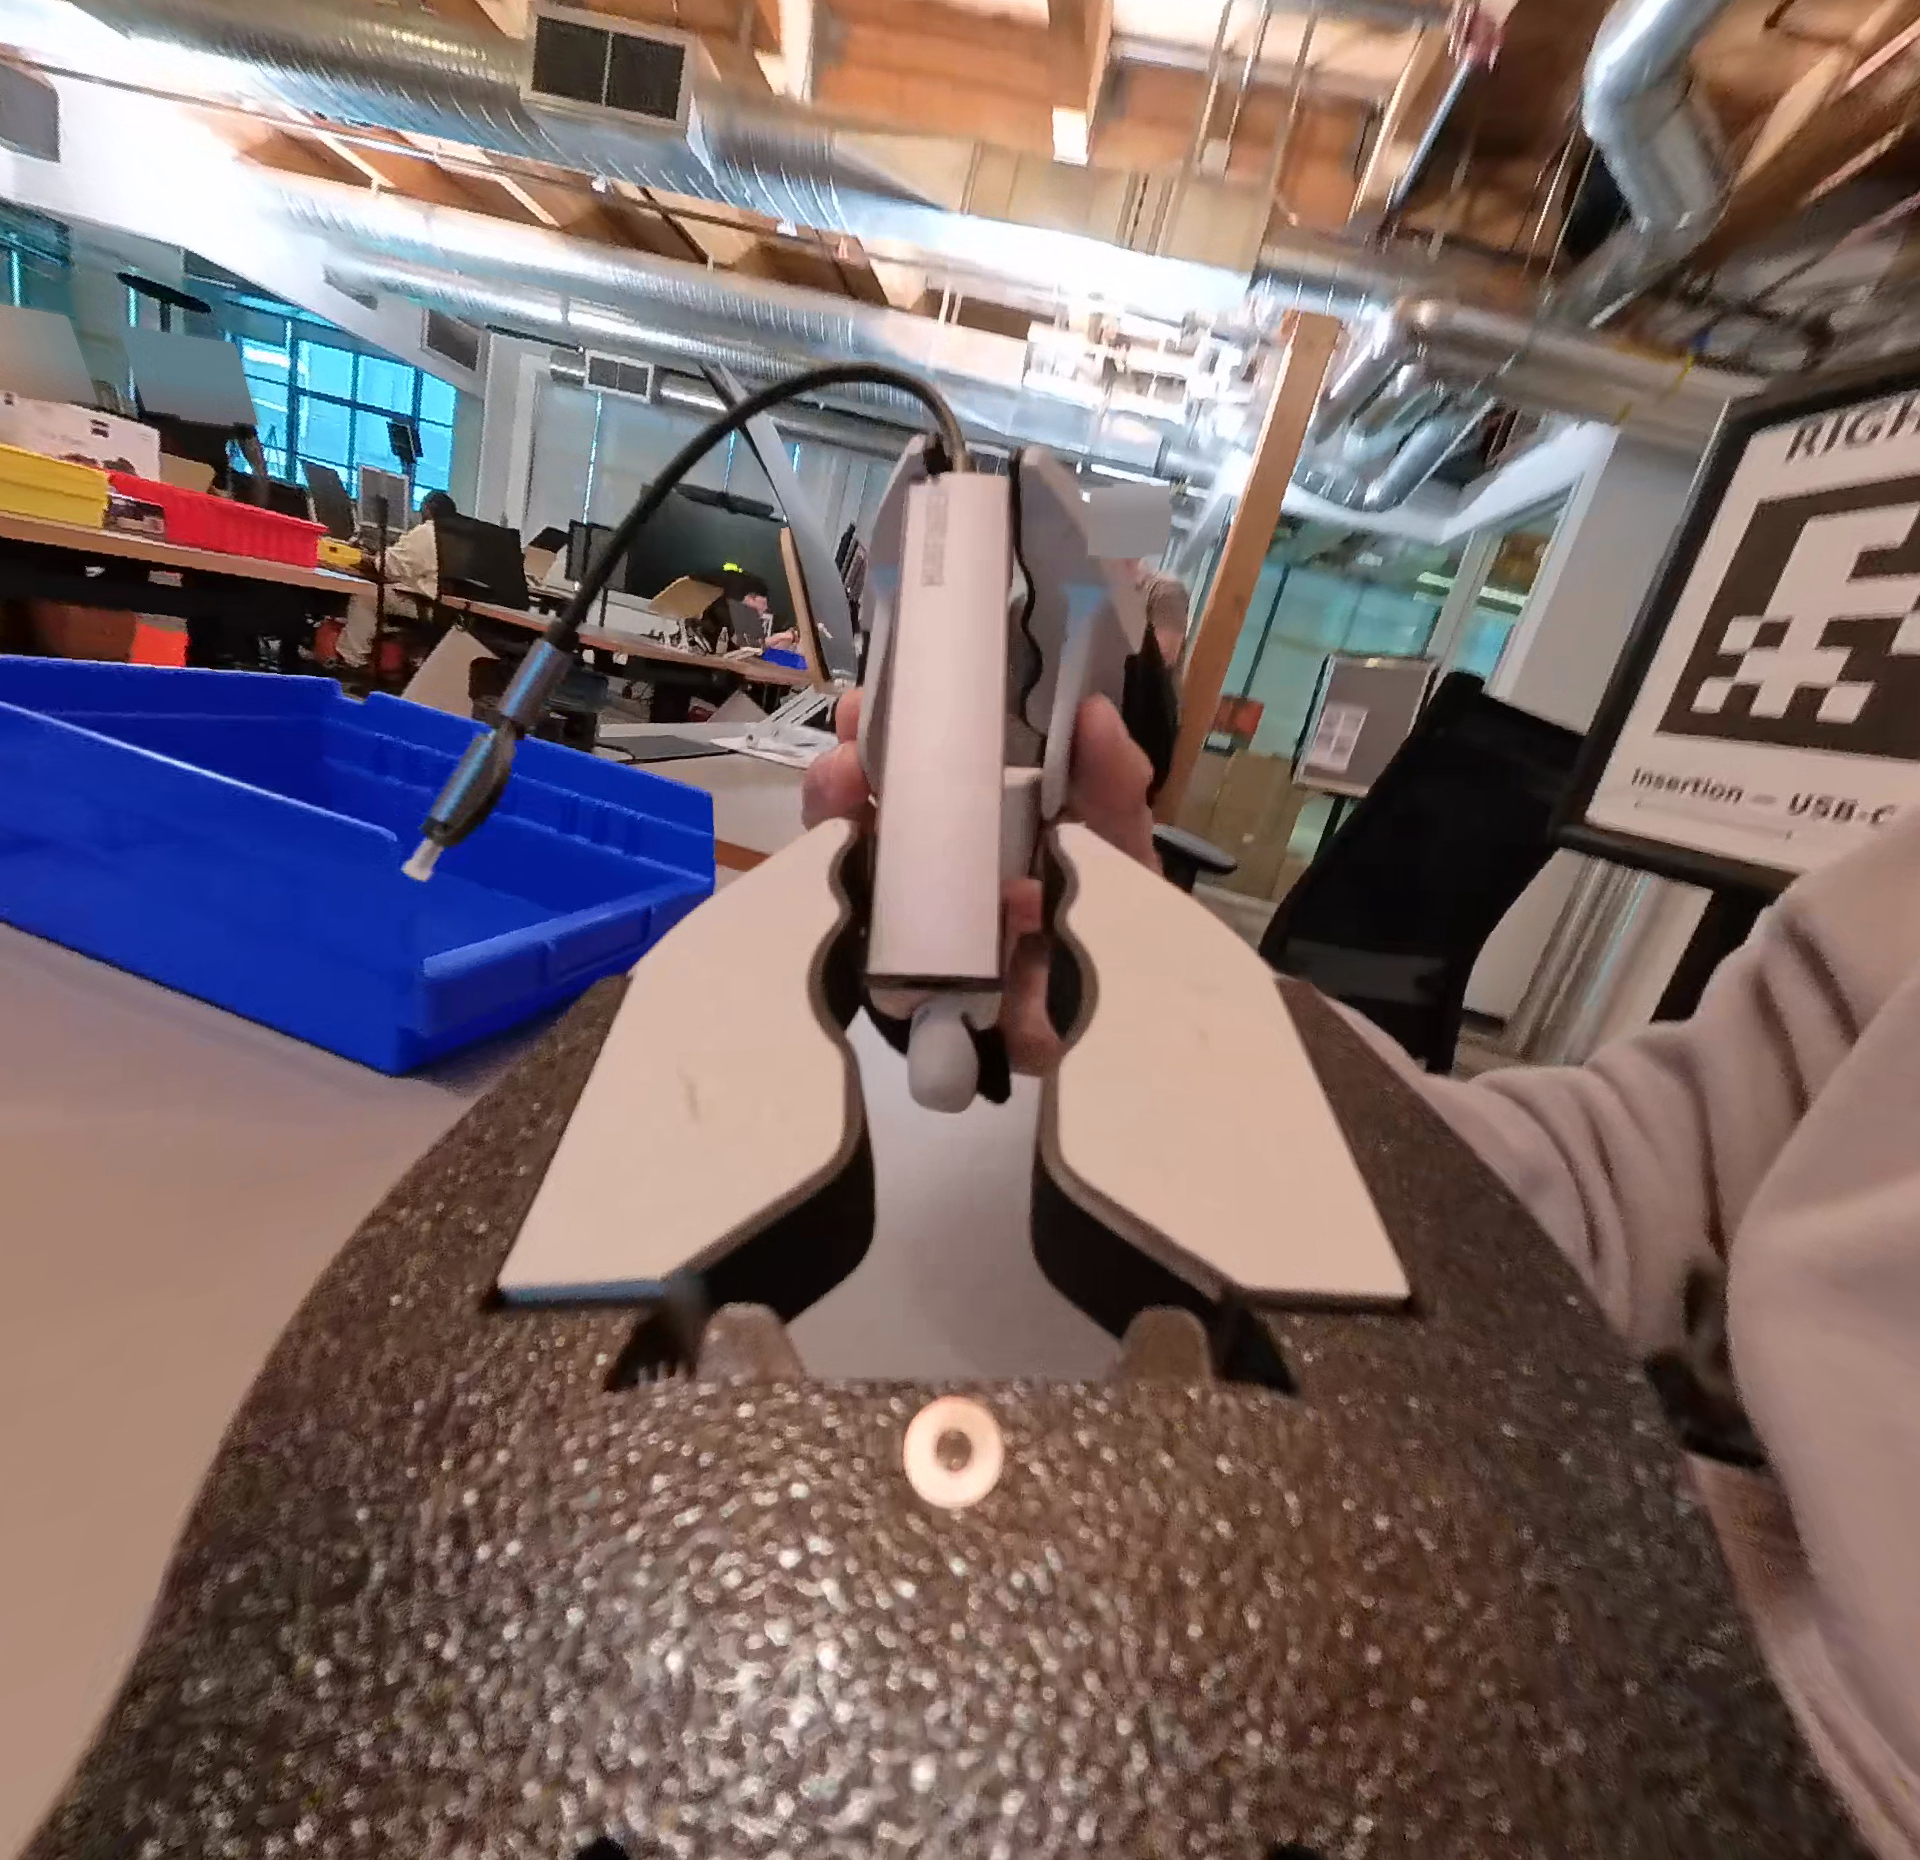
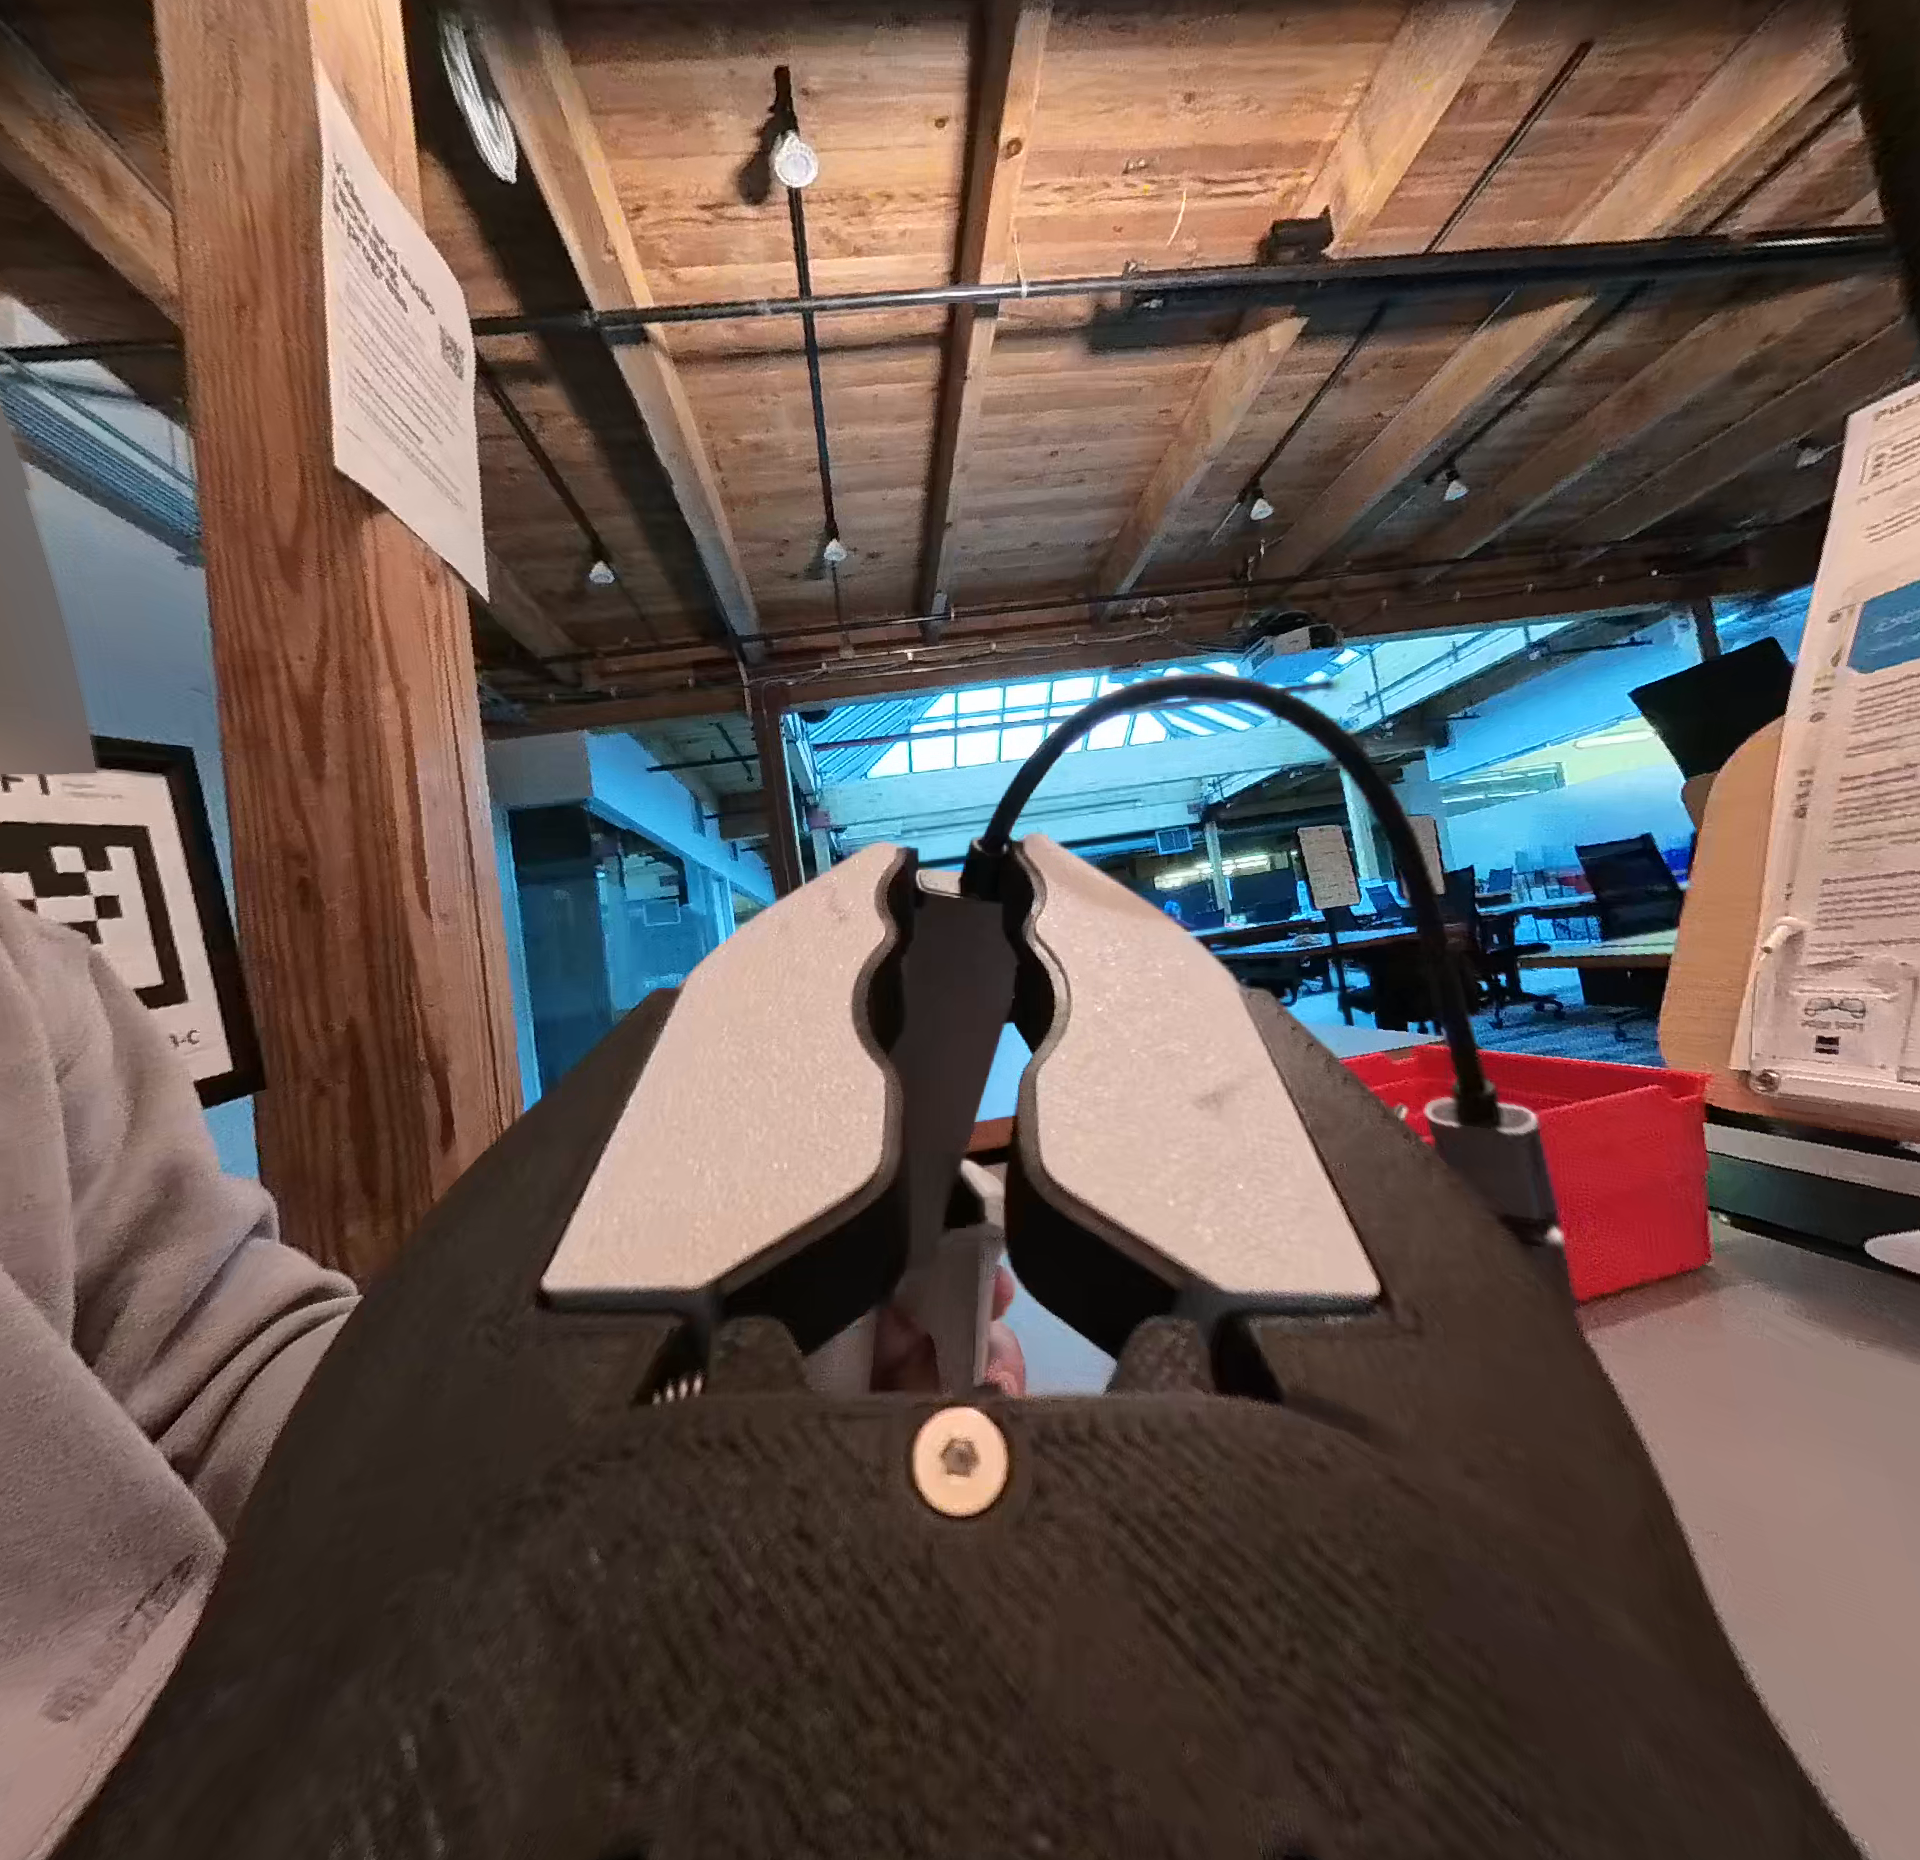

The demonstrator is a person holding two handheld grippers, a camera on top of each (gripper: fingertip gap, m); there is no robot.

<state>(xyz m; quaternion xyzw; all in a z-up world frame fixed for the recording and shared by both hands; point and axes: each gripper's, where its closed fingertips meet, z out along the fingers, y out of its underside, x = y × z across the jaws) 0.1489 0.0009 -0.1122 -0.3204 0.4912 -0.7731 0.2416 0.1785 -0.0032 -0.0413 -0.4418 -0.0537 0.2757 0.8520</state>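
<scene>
A silver USB hub (image 1: 935,771) stands upright in the air, with a black cable (image 1: 665,491) arcing left from its top to a grey plug (image 1: 478,771) with a white cap. My right gripper (image 2: 966,865) is shut on the hub (image 2: 951,1031). It also shows in the left wrist view (image 1: 977,460), with a hand (image 1: 1107,771) behind it. My left gripper (image 1: 951,844) is open. Its fingertips stand on either side of the hub's lower end, with a gap on the right. In the right wrist view the cable (image 2: 1195,698) loops right to the plug (image 2: 1486,1145).
A blue bin (image 1: 260,854) sits on the grey table (image 1: 156,1239) to the left. A red bin (image 2: 1621,1156) and a stand with papers (image 2: 1849,823) are at the right. A wooden post (image 2: 332,771), a framed marker board (image 1: 1818,615) and a black chair (image 1: 1434,854) stand nearby. Across from one pair of fingers to the other is roughly 8 cm.
</scene>
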